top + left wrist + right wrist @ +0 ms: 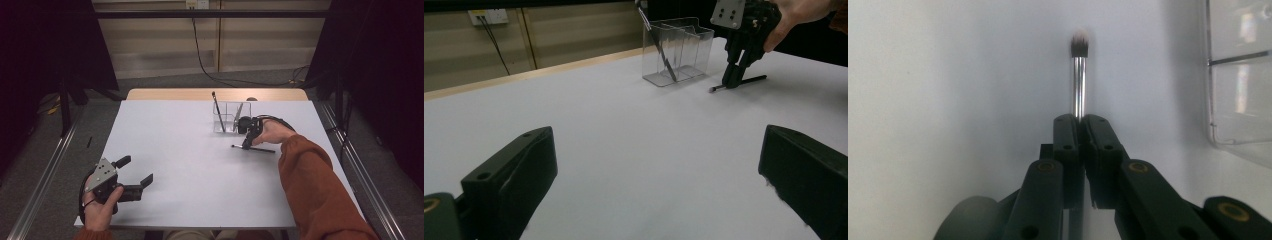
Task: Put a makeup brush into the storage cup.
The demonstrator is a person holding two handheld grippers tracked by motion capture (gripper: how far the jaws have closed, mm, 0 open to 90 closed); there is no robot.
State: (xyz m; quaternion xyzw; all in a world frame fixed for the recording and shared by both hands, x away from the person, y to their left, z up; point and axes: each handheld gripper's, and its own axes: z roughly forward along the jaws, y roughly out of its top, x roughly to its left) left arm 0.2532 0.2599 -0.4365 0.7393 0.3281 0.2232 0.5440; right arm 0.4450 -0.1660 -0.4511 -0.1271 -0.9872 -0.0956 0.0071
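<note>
A slim black makeup brush (pixel 262 150) with a silver ferrule and dark bristle tip (pixel 1078 75) lies on the white table (pixel 190 150), right of centre. My right gripper (pixel 246 145) points down onto it, jaws shut on the handle just behind the ferrule (pixel 1081 120). The left gripper view shows this gripper (pixel 731 82) on the brush (pixel 751 79) far off. Just behind stands a clear plastic organizer (pixel 227 117) with another black brush (pixel 218 111) leaning in it. My left gripper (pixel 136 170) rests at the table's near left, jaws wide open with nothing between them (pixel 659 165).
The organizer (pixel 684 50) has several compartments, and its wall (pixel 1240 75) stands close to the right gripper. A wooden strip (pixel 215 94) runs along the table's far edge. Cables (pixel 205 65) lie on the floor beyond it.
</note>
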